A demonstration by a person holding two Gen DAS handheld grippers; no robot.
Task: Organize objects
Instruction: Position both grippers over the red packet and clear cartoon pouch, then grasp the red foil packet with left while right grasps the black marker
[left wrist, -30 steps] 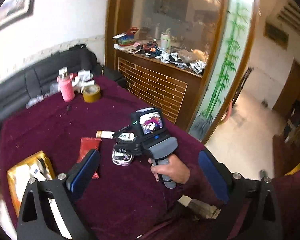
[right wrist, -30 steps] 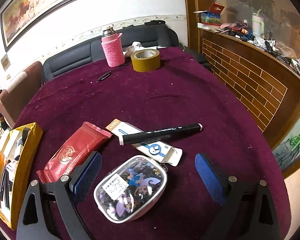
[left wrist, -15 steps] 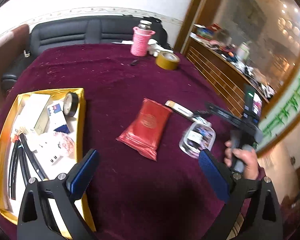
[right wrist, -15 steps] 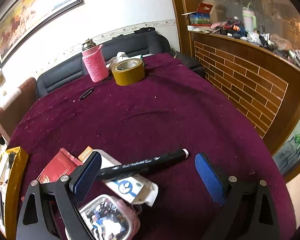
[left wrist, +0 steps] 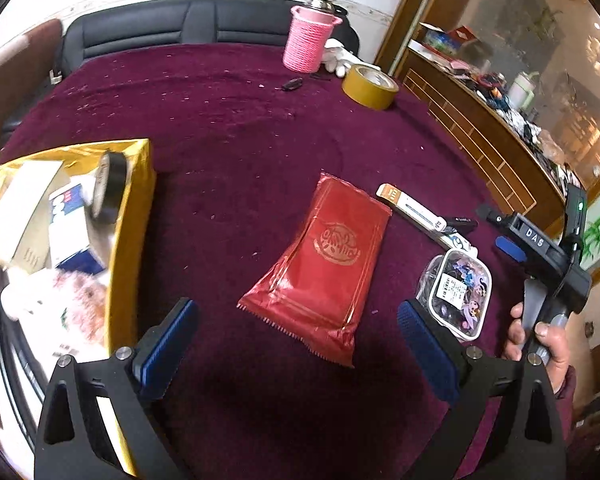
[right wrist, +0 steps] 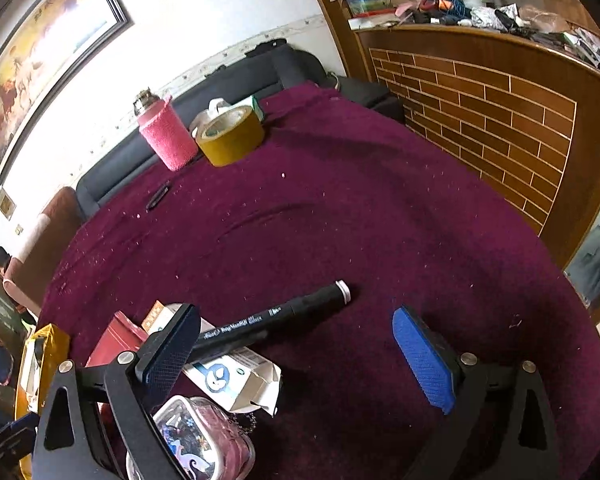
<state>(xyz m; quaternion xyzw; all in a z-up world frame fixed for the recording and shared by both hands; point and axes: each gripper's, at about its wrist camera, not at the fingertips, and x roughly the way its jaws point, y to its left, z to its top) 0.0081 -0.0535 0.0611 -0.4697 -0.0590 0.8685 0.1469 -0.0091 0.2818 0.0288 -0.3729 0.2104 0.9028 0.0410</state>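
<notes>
A red foil packet (left wrist: 328, 264) lies flat on the maroon cloth just ahead of my left gripper (left wrist: 300, 344), which is open and holds nothing. To its right lie a white carton (left wrist: 416, 212), a black marker (left wrist: 462, 222) and a clear pouch of trinkets (left wrist: 456, 292). My right gripper (right wrist: 300, 356) is open low over the cloth. The black marker (right wrist: 276, 316) rests across the white carton (right wrist: 236, 376), one end by the left finger. The pouch (right wrist: 196, 436) sits under that finger. A gold box (left wrist: 132, 240) holding several items stands at the left.
A yellow tape roll (left wrist: 370, 86), a pink-sleeved bottle (left wrist: 306, 44) and a small black item (left wrist: 292, 85) sit at the table's far side. A black sofa (left wrist: 180, 24) lies beyond. A brick-patterned counter (right wrist: 480, 120) flanks the right edge. A person's hand (left wrist: 540, 332) grips the right handle.
The left view has swung from the room and right handle round to the table, gold box and red packet. The right gripper moved forward, bringing the marker up by its left finger.
</notes>
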